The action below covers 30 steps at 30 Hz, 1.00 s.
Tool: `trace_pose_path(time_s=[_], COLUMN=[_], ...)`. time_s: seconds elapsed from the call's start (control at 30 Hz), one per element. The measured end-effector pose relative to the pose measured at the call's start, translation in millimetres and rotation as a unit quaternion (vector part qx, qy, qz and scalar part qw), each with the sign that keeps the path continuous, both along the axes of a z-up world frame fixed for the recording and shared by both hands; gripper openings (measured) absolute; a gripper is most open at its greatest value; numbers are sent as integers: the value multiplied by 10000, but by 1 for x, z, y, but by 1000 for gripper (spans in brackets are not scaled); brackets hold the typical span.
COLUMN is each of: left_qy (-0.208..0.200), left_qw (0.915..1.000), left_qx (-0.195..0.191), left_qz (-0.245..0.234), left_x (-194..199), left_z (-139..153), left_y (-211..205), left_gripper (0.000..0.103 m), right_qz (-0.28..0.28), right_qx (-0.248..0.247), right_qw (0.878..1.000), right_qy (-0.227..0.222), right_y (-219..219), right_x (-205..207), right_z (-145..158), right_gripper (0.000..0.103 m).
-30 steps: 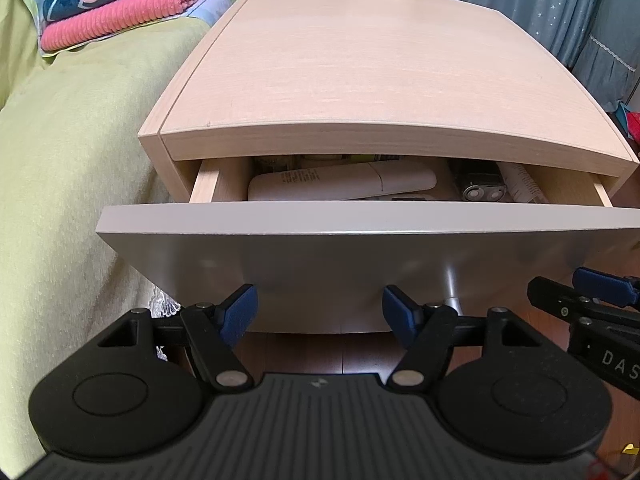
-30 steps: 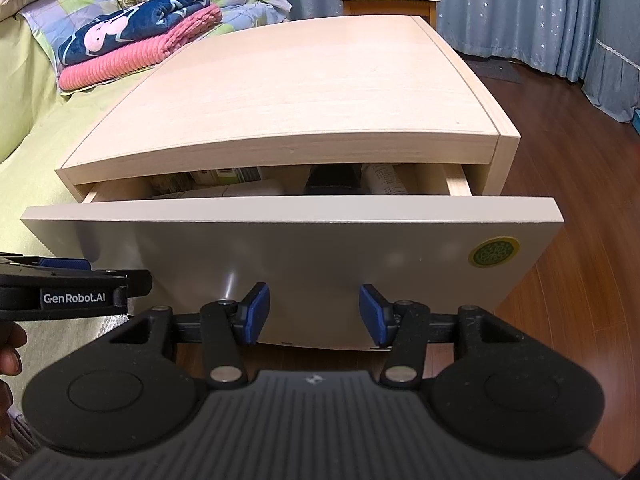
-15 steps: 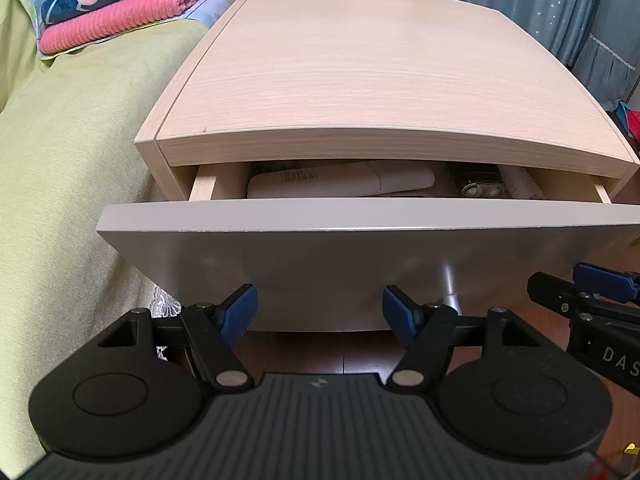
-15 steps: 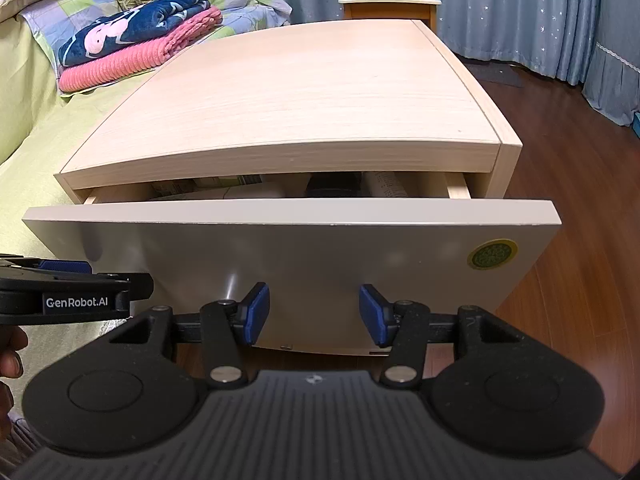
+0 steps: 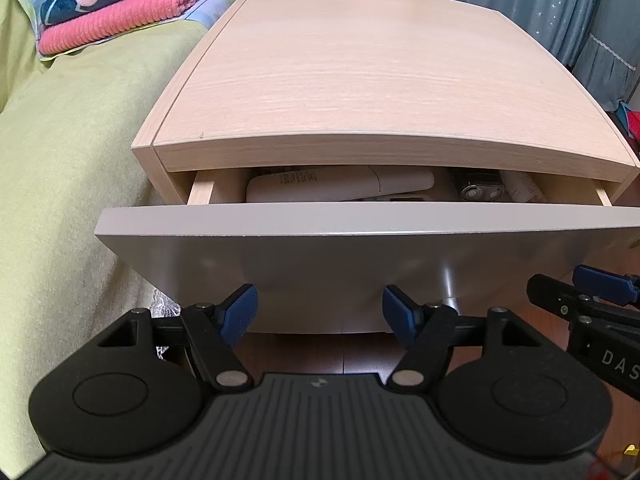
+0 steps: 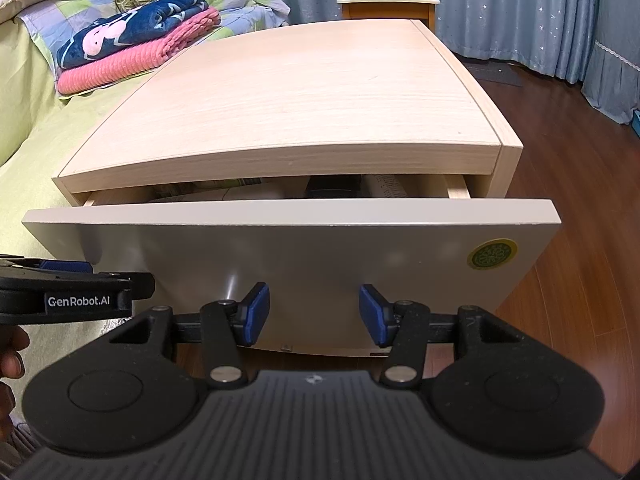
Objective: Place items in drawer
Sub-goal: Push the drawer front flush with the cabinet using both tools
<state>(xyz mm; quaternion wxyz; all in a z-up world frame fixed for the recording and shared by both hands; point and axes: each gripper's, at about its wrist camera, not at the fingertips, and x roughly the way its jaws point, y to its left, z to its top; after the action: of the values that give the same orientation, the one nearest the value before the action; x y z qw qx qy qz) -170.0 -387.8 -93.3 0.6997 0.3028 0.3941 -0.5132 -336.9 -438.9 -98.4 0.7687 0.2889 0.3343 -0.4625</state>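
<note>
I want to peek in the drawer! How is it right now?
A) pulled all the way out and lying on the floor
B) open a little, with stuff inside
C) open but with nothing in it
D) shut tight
B. The drawer front stands out from the nightstand, leaving a gap at the top where a long white item and a dark shaver lie inside.

In front of you, a pale wood-grain nightstand (image 5: 380, 80) has a drawer (image 6: 280, 256) with a plain glossy grey front and a round green-and-gold sticker (image 6: 491, 254). Your grippers are black with blue fingertips (image 5: 240, 312). Beside you lie a yellow-green bed (image 5: 60, 140), a ribbed pink blanket (image 6: 120, 64) and star-dotted blue curtains (image 6: 520, 8).
</note>
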Motion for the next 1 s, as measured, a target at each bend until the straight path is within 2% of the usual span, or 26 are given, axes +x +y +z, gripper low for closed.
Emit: trace_pose_path(time_s=[1.0], left_qy=[-14], left_qw=[10000], left_qx=[-17], left_qz=[-20], left_x=[-1], left_z=[1], left_y=[-10], left_gripper=[70], right_qz=[-18], right_qx=[-90], right_qw=[10000], right_qy=[-13], right_y=[-7], right_x=[2], right_z=[2], right_gripper=[47])
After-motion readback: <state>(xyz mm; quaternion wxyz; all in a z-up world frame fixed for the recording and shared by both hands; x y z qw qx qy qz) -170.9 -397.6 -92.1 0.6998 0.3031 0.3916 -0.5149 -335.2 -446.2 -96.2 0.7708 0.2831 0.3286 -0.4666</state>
